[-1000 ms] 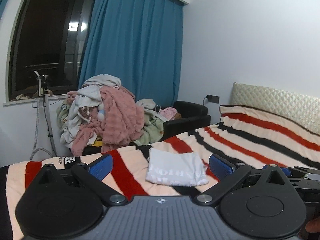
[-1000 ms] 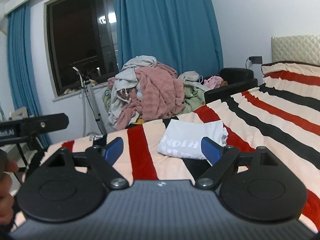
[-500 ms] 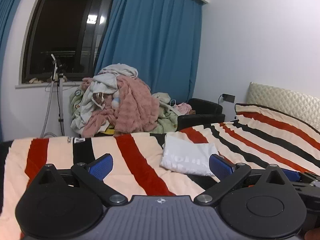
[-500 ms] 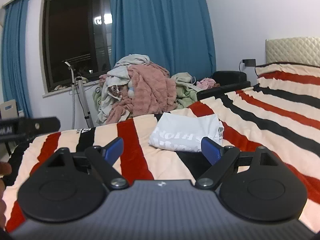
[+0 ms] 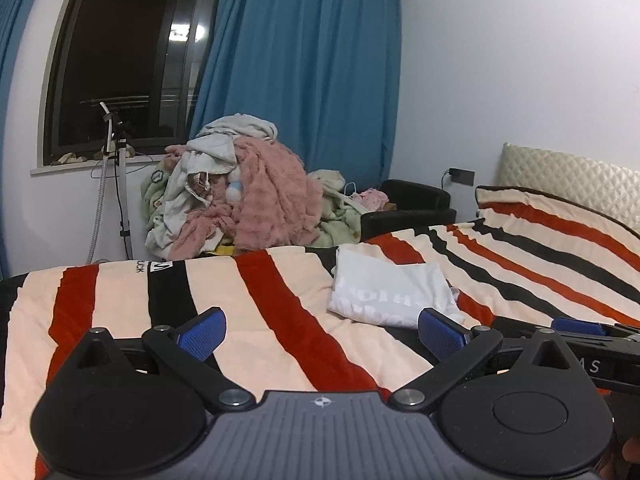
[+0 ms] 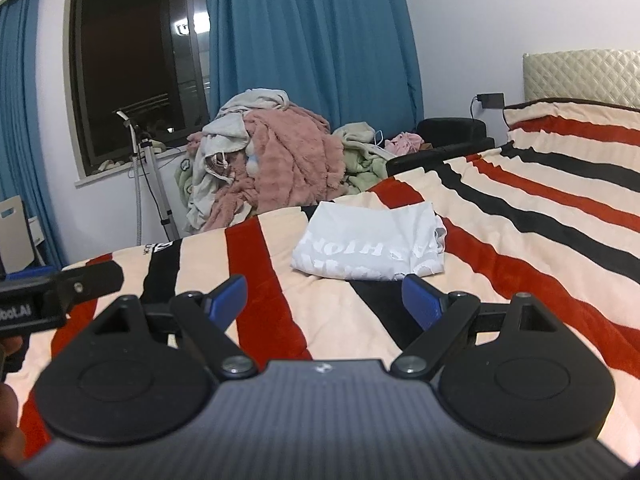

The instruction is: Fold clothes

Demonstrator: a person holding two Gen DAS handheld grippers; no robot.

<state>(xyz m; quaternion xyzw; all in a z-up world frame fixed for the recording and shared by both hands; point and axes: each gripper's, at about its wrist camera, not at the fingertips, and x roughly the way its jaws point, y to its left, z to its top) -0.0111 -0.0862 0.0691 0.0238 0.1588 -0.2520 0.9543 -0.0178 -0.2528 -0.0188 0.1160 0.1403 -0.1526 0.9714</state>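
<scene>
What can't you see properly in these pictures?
- White folded shirt: its print is unreadable in both wrist views.
- Clothes pile: its bottom is hidden behind the striped blanket in both views.
- Left gripper: in the right wrist view, cut off by the picture's left edge.

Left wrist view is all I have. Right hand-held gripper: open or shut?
Observer: Open. The right hand-held gripper has its blue pads wide apart, nothing between them.
Operator: Touching the shirt?
Observer: No. The folded white printed T-shirt lies beyond it on the red, black and cream striped blanket, apart from it.
Operator: Anything left of the window?
Observer: A white flat panel with a small cutout stands by the left blue curtain.
</scene>
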